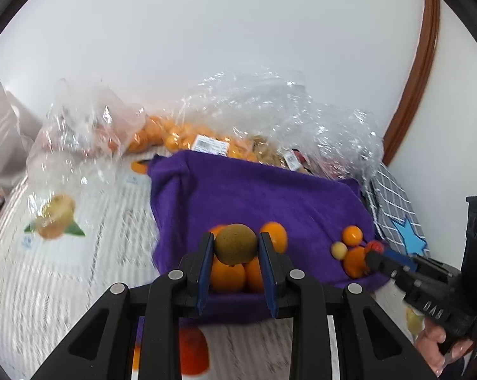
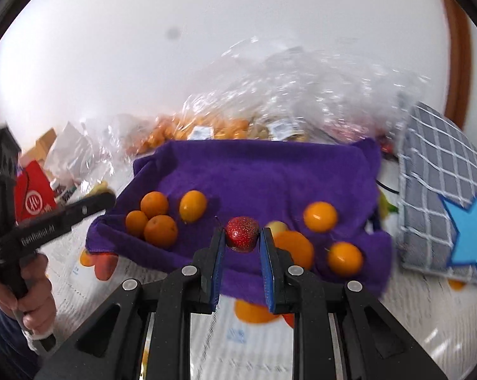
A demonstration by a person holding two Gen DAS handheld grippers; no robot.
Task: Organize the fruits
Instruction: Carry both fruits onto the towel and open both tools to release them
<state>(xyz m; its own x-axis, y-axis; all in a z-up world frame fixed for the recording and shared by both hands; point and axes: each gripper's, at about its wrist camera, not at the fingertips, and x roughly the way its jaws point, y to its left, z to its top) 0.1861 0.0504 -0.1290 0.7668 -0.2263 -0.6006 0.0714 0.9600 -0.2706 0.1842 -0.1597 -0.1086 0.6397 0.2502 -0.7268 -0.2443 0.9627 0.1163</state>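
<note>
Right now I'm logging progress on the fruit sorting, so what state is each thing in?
Left gripper: fingers shut on the green-brown fruit.
Green-brown fruit: held, lifted above the oranges.
Right gripper: fingers shut on the red fruit.
Red fruit: held clear of the towel.
Purple towel: spread flat, far edge raised.
Oranges: loose on the towel, in two groups.
Plastic bags: crumpled, fruit still inside.
Checked cloth: lying beside the towel.

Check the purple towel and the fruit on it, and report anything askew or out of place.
The purple towel lies rumpled, its far left corner bunched up. One small pale fruit sits among the oranges in the right-hand cluster. Crinkled clear plastic bags of fruit crowd the towel's far edge. Nothing looks spilled or damaged.
</note>
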